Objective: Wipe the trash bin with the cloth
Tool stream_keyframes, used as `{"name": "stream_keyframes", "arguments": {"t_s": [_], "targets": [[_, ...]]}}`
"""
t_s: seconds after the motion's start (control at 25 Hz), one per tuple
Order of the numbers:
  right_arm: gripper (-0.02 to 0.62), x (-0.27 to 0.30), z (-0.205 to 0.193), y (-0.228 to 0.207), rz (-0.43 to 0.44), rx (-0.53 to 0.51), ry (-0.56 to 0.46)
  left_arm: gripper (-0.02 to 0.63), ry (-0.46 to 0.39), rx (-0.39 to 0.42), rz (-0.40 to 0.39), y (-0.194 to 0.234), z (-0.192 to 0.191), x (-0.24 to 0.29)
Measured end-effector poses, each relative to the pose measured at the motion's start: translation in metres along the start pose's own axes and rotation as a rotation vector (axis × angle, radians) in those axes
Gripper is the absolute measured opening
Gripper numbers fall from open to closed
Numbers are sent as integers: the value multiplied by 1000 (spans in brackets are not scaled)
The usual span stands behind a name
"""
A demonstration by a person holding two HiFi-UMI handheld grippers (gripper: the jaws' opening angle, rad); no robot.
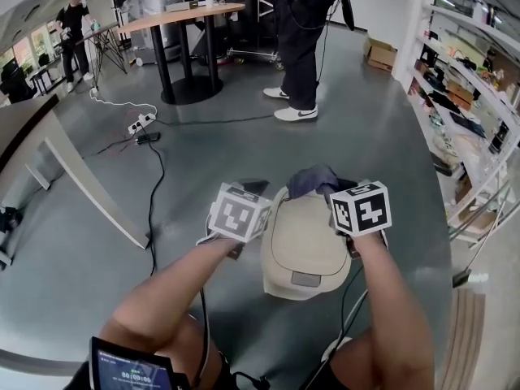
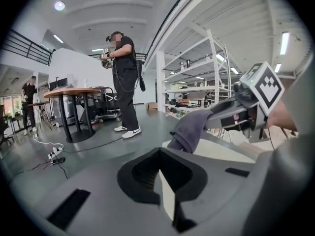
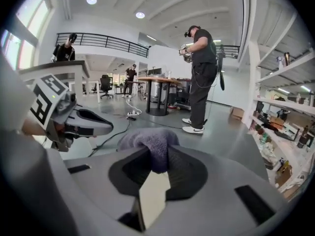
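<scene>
A beige trash bin (image 1: pixel 302 250) with its lid down stands on the grey floor just below me. A grey-purple cloth (image 1: pixel 312 179) lies over the bin's far edge, and my right gripper (image 1: pixel 345 192) is shut on it. In the right gripper view the cloth (image 3: pixel 147 140) bunches between the jaws of the right gripper (image 3: pixel 150 150). My left gripper (image 1: pixel 253 188) hovers at the bin's left side, shut, holding nothing. From the left gripper view (image 2: pixel 158 150) the cloth (image 2: pixel 189 130) hangs from the right gripper (image 2: pixel 212 118) above the bin lid (image 2: pixel 224 152).
A person (image 1: pixel 299 47) stands on the floor beyond the bin. Farther back is a round table (image 1: pixel 183 16). A power strip (image 1: pixel 140 123) and black cables lie at the left, next to a slanted white beam (image 1: pixel 85 181). Shelving (image 1: pixel 467 104) lines the right side.
</scene>
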State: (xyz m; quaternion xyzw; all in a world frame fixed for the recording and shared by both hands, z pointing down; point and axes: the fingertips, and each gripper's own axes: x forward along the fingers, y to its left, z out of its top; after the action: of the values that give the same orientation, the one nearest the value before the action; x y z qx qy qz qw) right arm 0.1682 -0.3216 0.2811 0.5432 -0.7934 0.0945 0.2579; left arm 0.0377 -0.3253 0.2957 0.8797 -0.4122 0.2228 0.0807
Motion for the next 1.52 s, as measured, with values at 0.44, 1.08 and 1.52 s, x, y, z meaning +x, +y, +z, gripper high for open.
{"name": "stream_keyframes", "arguments": {"t_s": [0.44,1.08,1.52], "targets": [[66,43,-44,63,102,-13,182,-3,-8,56,56,24,-8,-30],[65,24,-67,24,50,50,216,-3,-6,41,-14,-9,1,-19],[64,-7,-98,-25,-31,89,237,-3,15,61,-47,-31,1,-3]]}}
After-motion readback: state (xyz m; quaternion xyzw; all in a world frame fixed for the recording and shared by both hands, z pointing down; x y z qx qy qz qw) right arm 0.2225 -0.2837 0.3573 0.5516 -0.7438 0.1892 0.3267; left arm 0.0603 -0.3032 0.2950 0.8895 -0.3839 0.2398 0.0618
